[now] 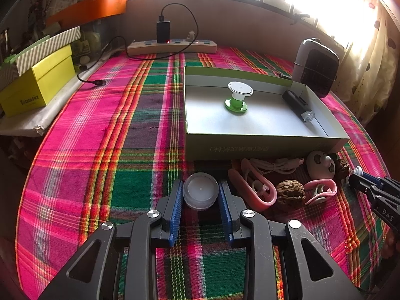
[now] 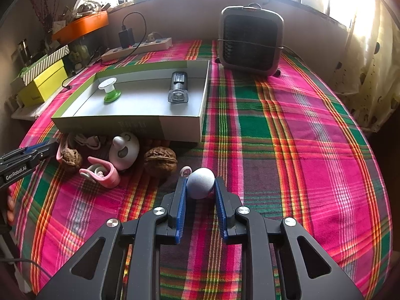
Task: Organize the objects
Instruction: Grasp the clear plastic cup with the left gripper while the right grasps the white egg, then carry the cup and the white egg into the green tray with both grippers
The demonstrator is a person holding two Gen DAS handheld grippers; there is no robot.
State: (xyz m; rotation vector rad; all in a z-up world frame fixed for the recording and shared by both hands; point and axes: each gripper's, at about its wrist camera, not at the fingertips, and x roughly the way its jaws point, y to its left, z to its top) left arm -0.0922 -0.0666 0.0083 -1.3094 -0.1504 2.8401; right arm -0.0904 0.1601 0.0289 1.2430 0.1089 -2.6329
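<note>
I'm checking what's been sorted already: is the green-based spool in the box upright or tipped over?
Upright. The spool stands on its green base on the floor of the box, with its white disc on top, facing up. The right wrist view shows the same.

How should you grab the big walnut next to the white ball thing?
Grip the walnut across its round middle, coming down from above and from the near side. It lies wide side up with bare cloth in front, while the box behind and the pink clip to its left crowd the other sides. Squeeze gently; its bumpy shell probably helps.
</note>
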